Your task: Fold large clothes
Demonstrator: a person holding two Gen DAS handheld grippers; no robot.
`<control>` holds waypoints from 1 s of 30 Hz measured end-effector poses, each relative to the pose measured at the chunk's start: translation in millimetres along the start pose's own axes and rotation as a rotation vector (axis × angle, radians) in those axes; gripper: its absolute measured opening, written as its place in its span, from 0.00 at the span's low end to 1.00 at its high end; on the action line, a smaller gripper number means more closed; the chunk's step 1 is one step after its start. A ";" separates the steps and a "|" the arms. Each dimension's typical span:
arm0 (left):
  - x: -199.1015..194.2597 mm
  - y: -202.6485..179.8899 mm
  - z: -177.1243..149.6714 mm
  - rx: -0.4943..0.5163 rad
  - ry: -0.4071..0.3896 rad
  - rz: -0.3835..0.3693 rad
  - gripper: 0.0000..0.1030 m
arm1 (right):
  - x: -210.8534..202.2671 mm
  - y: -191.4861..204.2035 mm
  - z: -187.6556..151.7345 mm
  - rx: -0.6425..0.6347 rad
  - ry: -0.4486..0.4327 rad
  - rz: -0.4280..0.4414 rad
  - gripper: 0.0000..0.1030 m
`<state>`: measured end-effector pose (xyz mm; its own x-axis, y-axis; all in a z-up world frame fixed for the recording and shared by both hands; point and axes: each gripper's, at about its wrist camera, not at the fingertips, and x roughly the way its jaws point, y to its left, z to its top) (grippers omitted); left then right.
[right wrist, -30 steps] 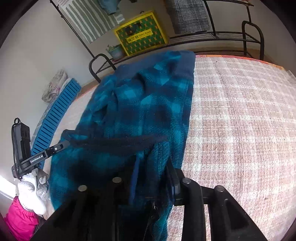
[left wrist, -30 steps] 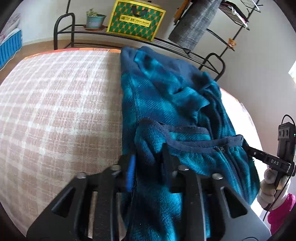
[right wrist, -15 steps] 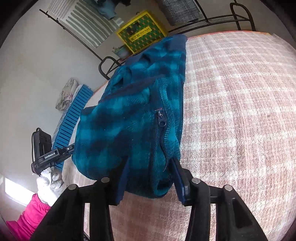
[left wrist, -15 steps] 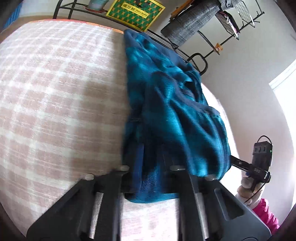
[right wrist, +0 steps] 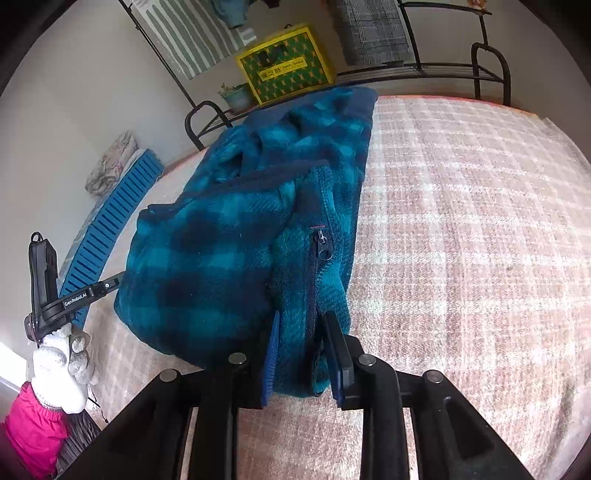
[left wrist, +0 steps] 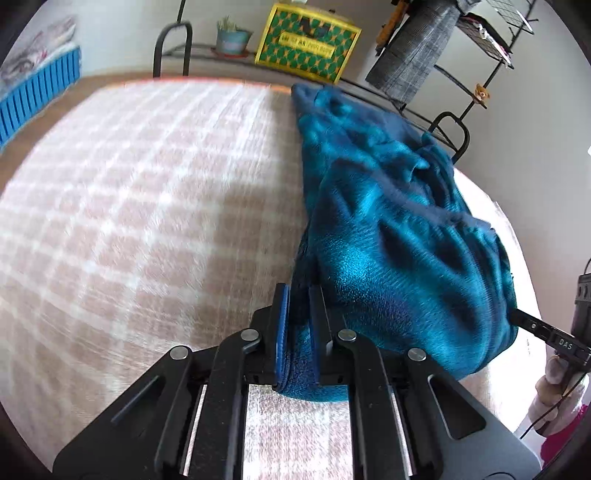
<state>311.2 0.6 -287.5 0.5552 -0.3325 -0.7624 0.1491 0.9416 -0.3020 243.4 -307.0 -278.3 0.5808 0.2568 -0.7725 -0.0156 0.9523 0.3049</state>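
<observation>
A teal and navy plaid fleece jacket (left wrist: 399,236) lies folded over itself on the pink checked cloth (left wrist: 147,206), with its zipper (right wrist: 320,254) facing my right gripper. My left gripper (left wrist: 298,299) is shut on the jacket's near left edge. My right gripper (right wrist: 303,332) has its jaws partly parted around the near zipper edge of the jacket (right wrist: 229,251), which sits between them. Each gripper also shows at the side of the other view: the right one (left wrist: 546,332) in the left wrist view, the left one (right wrist: 74,295) in the right wrist view.
A black metal rack (left wrist: 177,40) stands behind the surface with a yellow-green box (left wrist: 306,44) and a potted plant (left wrist: 231,35). A grey checked garment (left wrist: 413,55) hangs at the right. A blue slatted crate (right wrist: 110,221) sits at the left.
The lifted near half of the jacket has been carried forward and laid over the far half. Both grippers have come down to the cloth at the near fold.
</observation>
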 end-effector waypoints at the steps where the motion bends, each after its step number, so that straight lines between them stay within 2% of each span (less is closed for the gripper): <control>1: -9.1 -3.1 2.1 0.008 -0.019 0.002 0.09 | -9.5 3.8 -0.6 -0.013 -0.023 -0.006 0.27; 3: -23.4 -9.0 7.1 0.019 -0.037 -0.008 0.09 | -29.5 12.2 -0.9 -0.048 -0.066 -0.015 0.32; 8: -40.5 -28.7 14.6 0.070 -0.032 -0.031 0.09 | -63.6 36.1 6.5 -0.141 -0.125 -0.025 0.32; 13: -36.4 -40.3 22.9 0.088 -0.029 -0.045 0.09 | -67.4 56.9 18.6 -0.186 -0.131 -0.012 0.32; 17: -16.0 -37.0 36.9 0.074 -0.003 -0.062 0.09 | -48.8 65.0 29.7 -0.176 -0.104 0.049 0.32; 21: 16.5 -35.6 49.4 0.097 0.041 -0.077 0.09 | -2.9 75.0 45.2 -0.188 -0.035 0.069 0.32; 26: 60.0 -27.6 66.2 0.090 0.086 -0.083 0.09 | 55.4 64.5 66.6 -0.159 0.044 0.021 0.32; 28: 76.1 -24.4 69.7 0.097 0.112 -0.084 0.09 | 80.9 52.5 71.2 -0.134 0.105 -0.026 0.31; 30: 88.0 -25.1 67.8 0.132 0.126 -0.068 0.09 | 95.6 42.8 69.6 -0.122 0.134 -0.013 0.28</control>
<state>411.8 -48.6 -308.2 0.4345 -0.3914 -0.8112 0.2932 0.9130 -0.2836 354.9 -253.2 -300.3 0.4680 0.2562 -0.8458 -0.1125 0.9665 0.2306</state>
